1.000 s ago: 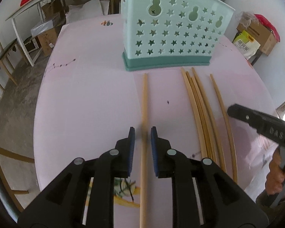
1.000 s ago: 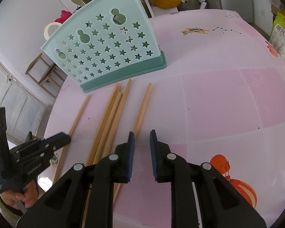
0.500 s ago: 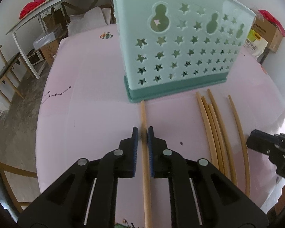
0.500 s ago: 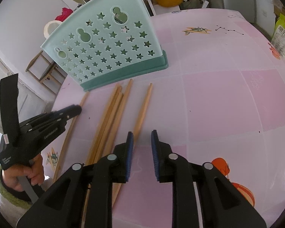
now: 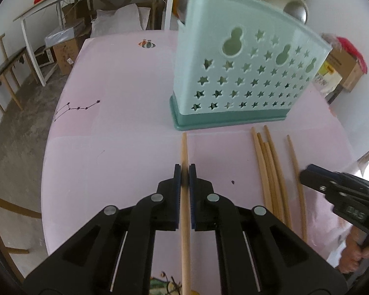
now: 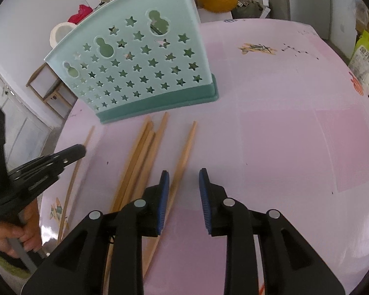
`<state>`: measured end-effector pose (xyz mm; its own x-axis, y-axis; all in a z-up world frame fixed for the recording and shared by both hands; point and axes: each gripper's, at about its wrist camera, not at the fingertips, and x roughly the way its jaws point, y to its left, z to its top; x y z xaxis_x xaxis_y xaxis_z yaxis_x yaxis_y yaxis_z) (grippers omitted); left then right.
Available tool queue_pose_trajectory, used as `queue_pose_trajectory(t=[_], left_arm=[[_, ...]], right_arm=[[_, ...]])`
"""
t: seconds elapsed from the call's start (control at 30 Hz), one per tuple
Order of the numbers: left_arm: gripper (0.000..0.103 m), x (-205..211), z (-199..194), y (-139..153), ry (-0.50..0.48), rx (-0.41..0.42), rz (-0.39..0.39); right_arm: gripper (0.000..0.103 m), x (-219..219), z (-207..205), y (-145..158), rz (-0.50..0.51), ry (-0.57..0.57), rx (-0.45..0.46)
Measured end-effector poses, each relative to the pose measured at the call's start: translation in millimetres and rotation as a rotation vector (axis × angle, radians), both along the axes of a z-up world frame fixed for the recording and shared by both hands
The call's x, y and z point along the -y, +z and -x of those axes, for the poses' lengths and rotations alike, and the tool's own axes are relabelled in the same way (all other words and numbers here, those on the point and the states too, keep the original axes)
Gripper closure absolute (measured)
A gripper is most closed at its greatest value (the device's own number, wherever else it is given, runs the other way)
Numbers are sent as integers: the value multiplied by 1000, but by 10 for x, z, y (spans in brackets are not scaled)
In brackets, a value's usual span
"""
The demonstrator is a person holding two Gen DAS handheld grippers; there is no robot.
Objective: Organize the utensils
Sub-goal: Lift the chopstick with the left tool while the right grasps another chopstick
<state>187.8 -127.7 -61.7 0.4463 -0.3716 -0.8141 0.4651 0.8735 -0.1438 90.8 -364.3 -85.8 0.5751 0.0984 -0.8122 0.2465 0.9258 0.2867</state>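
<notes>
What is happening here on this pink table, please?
A person is sorting wooden chopsticks into a teal holder with a two-finger tool in each hand. The left tool is shut on a single chopstick lying in front of the holder. The right tool is opening over the table, with nothing between its jaws; the rightmost chopstick lies just beside its left finger. Four more chopsticks lie loose on the table.

Right gripper (image 6: 184,189) has its jaws opening, with one chopstick (image 6: 183,156) running just inside its left pad. The mint star-cutout holder (image 6: 137,66) stands ahead, more chopsticks (image 6: 137,162) lying to the left.
</notes>
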Motion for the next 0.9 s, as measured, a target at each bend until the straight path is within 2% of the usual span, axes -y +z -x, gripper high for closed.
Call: queue_pose_trajectory(t=[0.13,0.23,0.3,0.43,0.5,0.63,0.9], left_arm=[[98,-75,95,143,10,15,48],[98,-121,181,275,17,41,80],[98,-150,224,355,17,56,101],[98,-237,299,551,18,97,147],[98,-263,331,650,20,116,168],[98,-364,376,893,18,156,234],[98,-392,348,1716,-36,329,417]], right_arm=[[78,-54,-113,6,57,-2,-5],[90,-86,-166,5,110,-17,-12],[93,-63,-161,4,123,-25,-11],[96,-9,-127,14,84,-39,1],[96,43,-74,62,33,-45,31],[96,150,51,244,-6,-63,101],[97,210,240,509,16,-83,187]])
